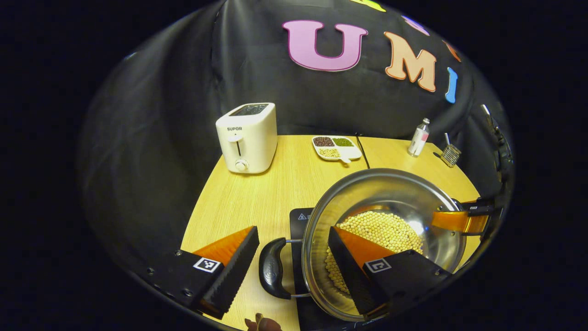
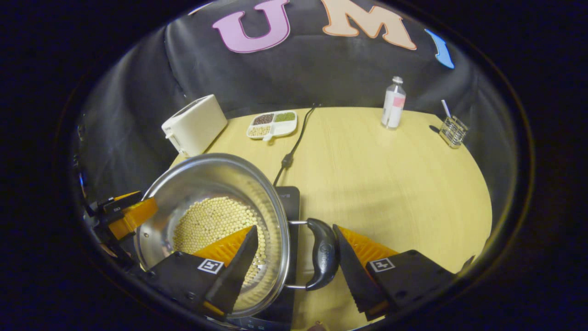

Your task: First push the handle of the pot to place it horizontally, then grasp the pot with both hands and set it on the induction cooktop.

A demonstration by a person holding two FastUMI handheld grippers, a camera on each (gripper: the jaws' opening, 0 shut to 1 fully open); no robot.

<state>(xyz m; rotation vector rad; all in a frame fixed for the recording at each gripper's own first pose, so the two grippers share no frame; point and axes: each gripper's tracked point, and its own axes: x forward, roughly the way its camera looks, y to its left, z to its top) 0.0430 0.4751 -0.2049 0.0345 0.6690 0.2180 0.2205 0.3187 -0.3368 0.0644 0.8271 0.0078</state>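
Pot (image 1: 383, 230) of beans over cooktop (image 1: 298, 216), handles level. Left gripper (image 1: 294, 262) and right gripper (image 2: 294, 257) wide open, straddling wall and handle (image 2: 324, 259), gripping nothing. Placing step seemingly done or near; next: confirm seated, withdraw.

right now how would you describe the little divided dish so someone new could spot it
On the round wooden table, look to the far edge by the black cloth wall, just right of the white toaster. The dish is a small white tray beside the black power cord, the one thing split into compartments, holding dark, green and pale grains.
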